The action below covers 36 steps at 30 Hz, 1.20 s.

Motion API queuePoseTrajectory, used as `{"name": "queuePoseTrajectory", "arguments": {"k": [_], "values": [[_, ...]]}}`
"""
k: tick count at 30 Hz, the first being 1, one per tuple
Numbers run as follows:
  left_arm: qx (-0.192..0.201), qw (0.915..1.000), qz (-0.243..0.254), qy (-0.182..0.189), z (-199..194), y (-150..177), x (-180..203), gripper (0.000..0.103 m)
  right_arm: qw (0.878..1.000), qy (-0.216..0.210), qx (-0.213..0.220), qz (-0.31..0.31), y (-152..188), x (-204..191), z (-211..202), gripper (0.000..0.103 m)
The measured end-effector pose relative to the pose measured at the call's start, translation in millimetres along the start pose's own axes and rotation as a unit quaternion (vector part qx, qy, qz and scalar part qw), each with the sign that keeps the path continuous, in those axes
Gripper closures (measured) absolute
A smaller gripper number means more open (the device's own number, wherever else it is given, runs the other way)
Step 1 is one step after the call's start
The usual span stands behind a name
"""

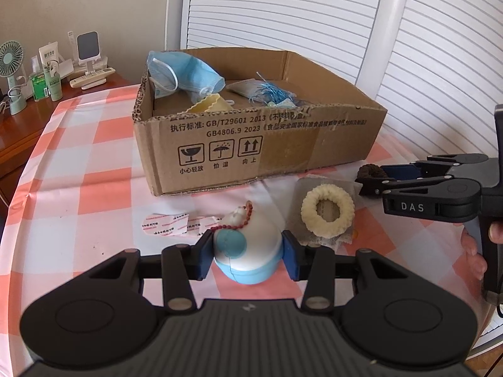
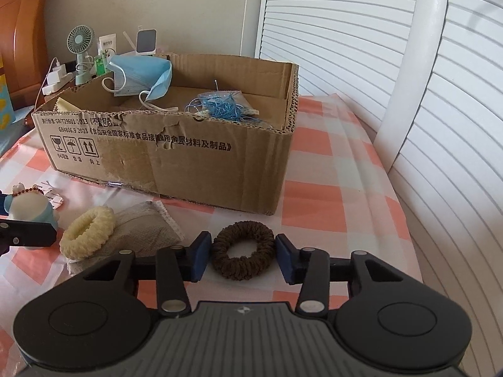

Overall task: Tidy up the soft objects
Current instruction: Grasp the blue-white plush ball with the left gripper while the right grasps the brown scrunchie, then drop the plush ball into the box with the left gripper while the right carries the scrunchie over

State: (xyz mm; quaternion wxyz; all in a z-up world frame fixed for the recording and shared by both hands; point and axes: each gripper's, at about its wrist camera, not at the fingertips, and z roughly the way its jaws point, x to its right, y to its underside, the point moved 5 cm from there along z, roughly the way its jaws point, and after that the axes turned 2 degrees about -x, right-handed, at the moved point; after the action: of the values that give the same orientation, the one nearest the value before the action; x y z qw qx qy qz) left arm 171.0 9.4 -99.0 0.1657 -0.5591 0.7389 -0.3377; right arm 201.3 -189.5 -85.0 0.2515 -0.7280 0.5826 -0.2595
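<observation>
A white and light-blue soft toy point(image 1: 248, 251) with a red bead chain sits between my left gripper's point(image 1: 248, 254) blue pads, which press its sides. It also shows in the right wrist view point(image 2: 31, 209). A brown scrunchie point(image 2: 242, 249) lies on the tablecloth between my right gripper's point(image 2: 243, 256) pads; they flank it with small gaps. A cream scrunchie point(image 1: 327, 220) rests on a grey sachet point(image 2: 147, 229). The cardboard box point(image 1: 251, 144) behind holds a blue face mask point(image 1: 182, 73) and blue threads point(image 2: 220, 108).
The table has a pink and white checked cloth point(image 1: 78, 163). White plaster strips point(image 1: 166, 224) lie left of the toy. A side cabinet point(image 1: 19, 135) at the left carries a small fan point(image 1: 11, 75), bottles and remotes. White shutters point(image 2: 361, 31) stand behind.
</observation>
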Motion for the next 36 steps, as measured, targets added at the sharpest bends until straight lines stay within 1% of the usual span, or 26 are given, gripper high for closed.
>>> {"name": "queuePoseTrajectory", "arguments": {"k": [7,10,14,18,21,25,29,36], "values": [[-0.005,0.9998,0.016,0.009,-9.0,-1.6,3.5,0.060,1.000,-0.002,0.000,-0.003,1.9,-1.2,-11.3,0.055],[-0.006,0.9997,0.021,0.012,-14.6,-1.7,4.2,0.060,1.000,-0.008,0.007,0.000,0.2,0.7,-22.6,0.055],[-0.011,0.9995,0.021,0.022,-24.3,-1.7,4.4,0.061,1.000,-0.006,0.018,-0.007,-2.8,1.1,-38.0,0.055],[-0.014,0.9989,0.029,0.034,-37.5,-3.9,6.4,0.061,0.999,-0.024,0.028,-0.011,-5.8,-0.3,-54.4,0.055],[-0.018,0.9985,0.034,0.040,-48.4,-8.3,7.3,0.061,0.999,-0.024,0.039,-0.021,-8.0,-2.2,-66.7,0.055],[-0.012,0.9983,0.042,0.039,-64.6,-21.2,8.0,0.061,0.997,-0.041,0.053,-0.027,-9.8,-3.6,-83.3,0.055],[0.003,0.9982,0.047,0.038,-75.8,-40.3,8.2,0.061,0.996,-0.042,0.066,-0.030,-12.0,-4.3,-95.8,0.055],[0.027,0.9965,0.078,0.016,-71.9,-84.4,11.0,0.061,0.995,-0.048,0.079,-0.041,-15.6,-7.7,-107.8,0.055]]}}
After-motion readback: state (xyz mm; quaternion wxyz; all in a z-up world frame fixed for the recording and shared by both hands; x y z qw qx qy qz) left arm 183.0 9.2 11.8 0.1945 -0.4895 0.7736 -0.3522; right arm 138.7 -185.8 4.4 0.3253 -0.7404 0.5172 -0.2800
